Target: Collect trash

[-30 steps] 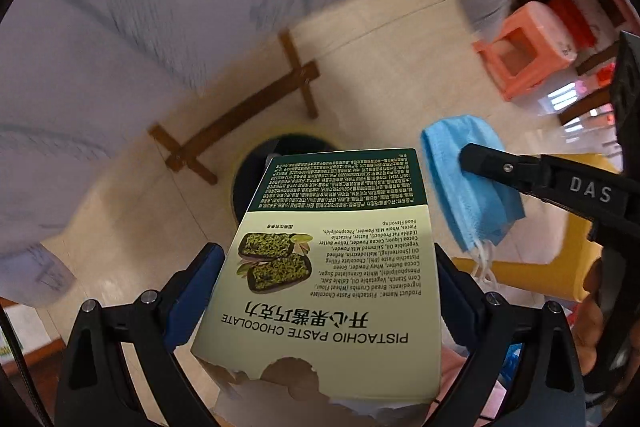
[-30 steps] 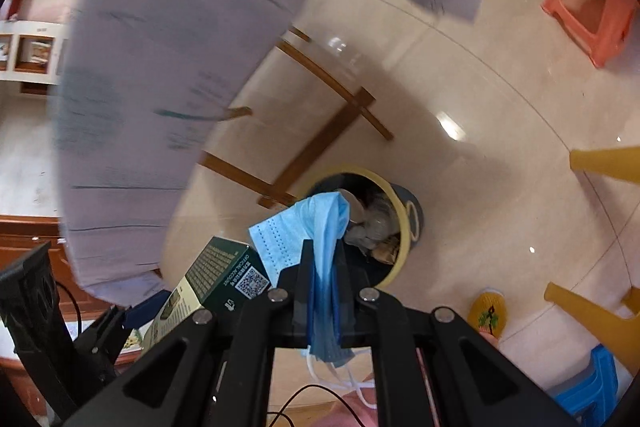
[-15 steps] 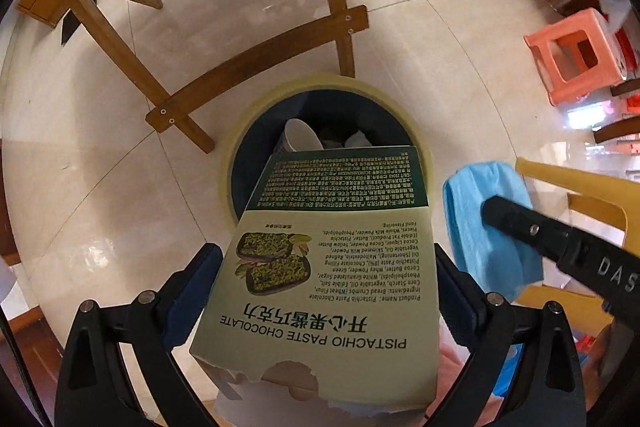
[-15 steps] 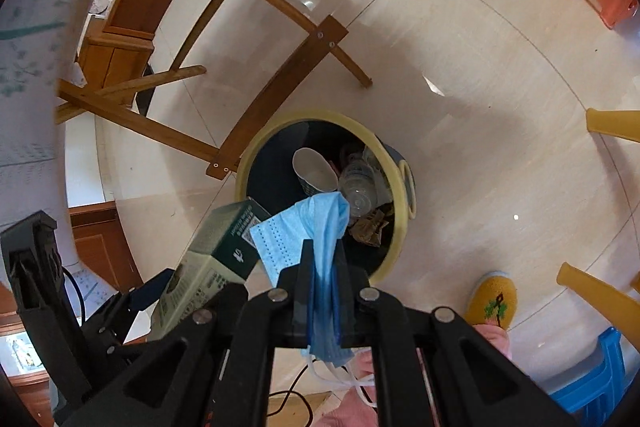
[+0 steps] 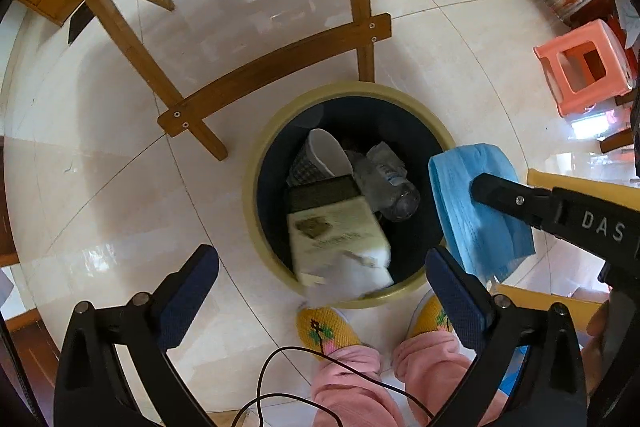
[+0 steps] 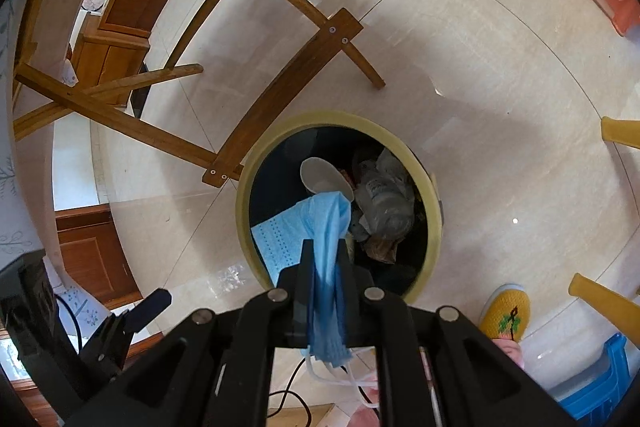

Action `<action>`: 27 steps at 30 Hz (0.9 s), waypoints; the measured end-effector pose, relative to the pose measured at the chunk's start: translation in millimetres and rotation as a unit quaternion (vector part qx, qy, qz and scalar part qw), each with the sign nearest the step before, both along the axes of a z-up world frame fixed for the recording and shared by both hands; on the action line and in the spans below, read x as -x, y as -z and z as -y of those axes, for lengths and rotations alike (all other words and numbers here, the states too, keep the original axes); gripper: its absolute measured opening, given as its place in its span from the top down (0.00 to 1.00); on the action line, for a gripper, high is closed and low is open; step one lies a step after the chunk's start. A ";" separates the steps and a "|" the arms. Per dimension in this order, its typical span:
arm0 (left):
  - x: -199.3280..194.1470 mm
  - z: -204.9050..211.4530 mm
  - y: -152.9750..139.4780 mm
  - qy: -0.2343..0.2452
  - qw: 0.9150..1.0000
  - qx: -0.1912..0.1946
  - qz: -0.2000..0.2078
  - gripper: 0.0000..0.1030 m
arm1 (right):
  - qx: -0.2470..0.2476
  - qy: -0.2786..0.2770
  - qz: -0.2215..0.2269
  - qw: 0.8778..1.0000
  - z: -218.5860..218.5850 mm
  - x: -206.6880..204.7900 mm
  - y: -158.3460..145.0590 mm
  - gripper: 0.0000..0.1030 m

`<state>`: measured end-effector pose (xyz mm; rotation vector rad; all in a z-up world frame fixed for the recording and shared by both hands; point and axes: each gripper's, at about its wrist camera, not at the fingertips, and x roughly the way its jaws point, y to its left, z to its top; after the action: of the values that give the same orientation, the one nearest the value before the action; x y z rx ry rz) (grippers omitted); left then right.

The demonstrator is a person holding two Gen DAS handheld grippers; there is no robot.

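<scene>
A round trash bin (image 5: 256,183) with a yellow rim stands on the floor below me; it also shows in the right wrist view (image 6: 424,167). My left gripper (image 5: 320,267) is open above its near edge. The pistachio chocolate box (image 5: 340,239) is blurred and falling into the bin, beside a paper cup (image 5: 324,151) and a plastic bottle (image 5: 388,183). My right gripper (image 6: 325,251) is shut on a blue face mask (image 6: 320,227) and holds it over the bin. The mask also shows in the left wrist view (image 5: 476,211).
Wooden chair legs (image 5: 280,59) stand just behind the bin. An orange stool (image 5: 584,67) is at the far right. The person's yellow slippers (image 5: 324,331) and pink trousers are right in front of the bin. A yellow chair leg (image 6: 600,299) is at the right.
My left gripper has opened and let go of the chocolate box, which is dropping into the bin. Both grippers moved lower and closer over the bin. The mask stays held.
</scene>
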<state>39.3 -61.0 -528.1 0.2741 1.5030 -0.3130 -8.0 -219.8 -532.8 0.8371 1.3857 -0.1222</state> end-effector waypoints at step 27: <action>14.9 -57.7 -57.1 -0.107 0.990 0.048 0.072 0.01 | 0.081 -0.092 0.062 0.990 -34.8 -1.2 -48.8 0.57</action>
<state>24.5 -3.3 -471.0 0.0559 1.3557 -0.1898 -6.7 -184.9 -483.9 0.5686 1.3094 -0.0384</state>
